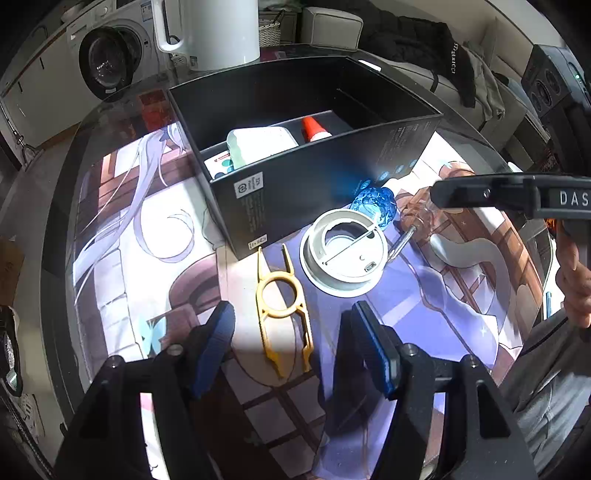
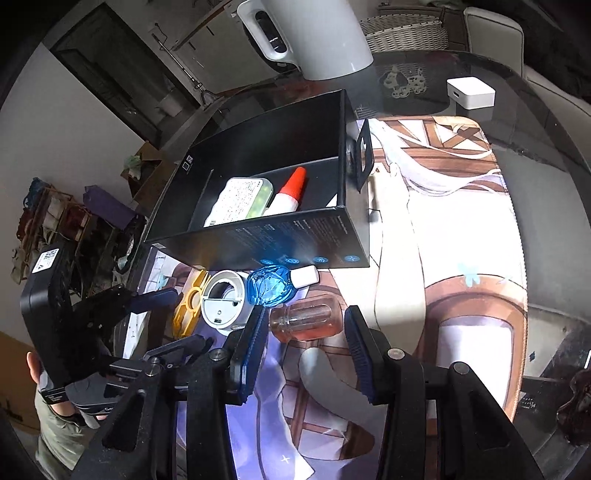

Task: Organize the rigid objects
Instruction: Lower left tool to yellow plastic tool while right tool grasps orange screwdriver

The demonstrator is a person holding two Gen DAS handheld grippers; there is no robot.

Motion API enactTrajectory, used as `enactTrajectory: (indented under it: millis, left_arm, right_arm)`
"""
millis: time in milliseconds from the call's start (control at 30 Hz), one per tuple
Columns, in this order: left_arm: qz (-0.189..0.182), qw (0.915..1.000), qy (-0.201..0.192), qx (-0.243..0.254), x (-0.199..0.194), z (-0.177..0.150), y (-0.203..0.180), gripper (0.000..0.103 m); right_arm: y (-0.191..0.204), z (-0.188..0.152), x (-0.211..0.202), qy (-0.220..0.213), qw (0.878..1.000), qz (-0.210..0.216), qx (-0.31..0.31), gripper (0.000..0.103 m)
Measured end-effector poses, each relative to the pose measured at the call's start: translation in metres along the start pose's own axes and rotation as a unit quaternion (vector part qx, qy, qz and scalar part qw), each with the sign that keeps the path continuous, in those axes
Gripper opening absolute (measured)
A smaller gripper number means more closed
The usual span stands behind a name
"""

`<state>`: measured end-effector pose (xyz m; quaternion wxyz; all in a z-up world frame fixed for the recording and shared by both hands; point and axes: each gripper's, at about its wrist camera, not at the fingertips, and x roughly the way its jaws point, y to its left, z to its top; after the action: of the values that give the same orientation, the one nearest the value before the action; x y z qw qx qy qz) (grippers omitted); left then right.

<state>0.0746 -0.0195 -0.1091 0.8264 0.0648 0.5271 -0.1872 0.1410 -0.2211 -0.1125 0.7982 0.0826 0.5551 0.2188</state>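
Note:
A black open box (image 1: 280, 192) (image 2: 295, 236) stands on the printed mat and holds a white-green case (image 1: 258, 144) (image 2: 240, 201) and a glue bottle with a red cap (image 1: 313, 129) (image 2: 290, 192). In front of it lie a yellow plastic tool (image 1: 282, 306) (image 2: 186, 306), a white round ring device (image 1: 345, 254) (image 2: 223, 302), a blue faceted bottle (image 1: 375, 203) (image 2: 271, 286) and a clear amber jar (image 2: 306, 317) (image 1: 421, 218). My left gripper (image 1: 295, 332) is open just above the yellow tool. My right gripper (image 2: 304, 347) is open around the near side of the amber jar.
A white kettle (image 1: 210, 33) (image 2: 314, 37) stands behind the box. A small white cube (image 2: 471, 92) sits at the far right of the glass table. The mat (image 2: 461, 258) covers the table to the right of the box.

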Motion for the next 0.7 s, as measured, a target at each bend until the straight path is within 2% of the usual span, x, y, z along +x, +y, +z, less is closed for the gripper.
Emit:
enactTrajectory:
  millis: [100,167,233,333,467,567,700]
  left_arm:
    - [0.001,1.0000,0.000,0.004,0.002,0.000,-0.004,0.065]
    - [-0.001,1.0000,0.000,0.008,0.003,0.001,-0.008,0.065]
    - [0.001,0.9999,0.001,0.013,0.004,0.001,-0.012,0.065]
    - [0.003,0.9999,0.002,0.013,0.006,0.000,-0.012,0.065]
    - [0.006,0.9999,0.001,0.008,0.005,-0.002,-0.009,0.065]
    - [0.008,0.9999,0.001,0.007,0.005,-0.002,-0.010,0.065]
    - [0.011,0.9999,0.001,0.010,0.005,-0.002,-0.011,0.066]
  right_arm:
    - [-0.002,0.003,0.003,-0.018,1.000,-0.011,0.011,0.048]
    - [0.005,0.006,0.006,-0.029,0.997,-0.060,-0.030,0.048]
    - [0.009,0.007,0.011,-0.029,0.994,-0.087,-0.057,0.048]
    - [0.006,0.007,0.011,-0.018,0.995,-0.085,-0.053,0.048]
    - [0.013,0.001,0.005,-0.008,0.990,-0.103,-0.091,0.048]
    - [0.018,-0.002,0.001,-0.004,0.991,-0.087,-0.101,0.048]
    - [0.033,-0.004,-0.005,-0.021,0.991,-0.062,-0.121,0.048]
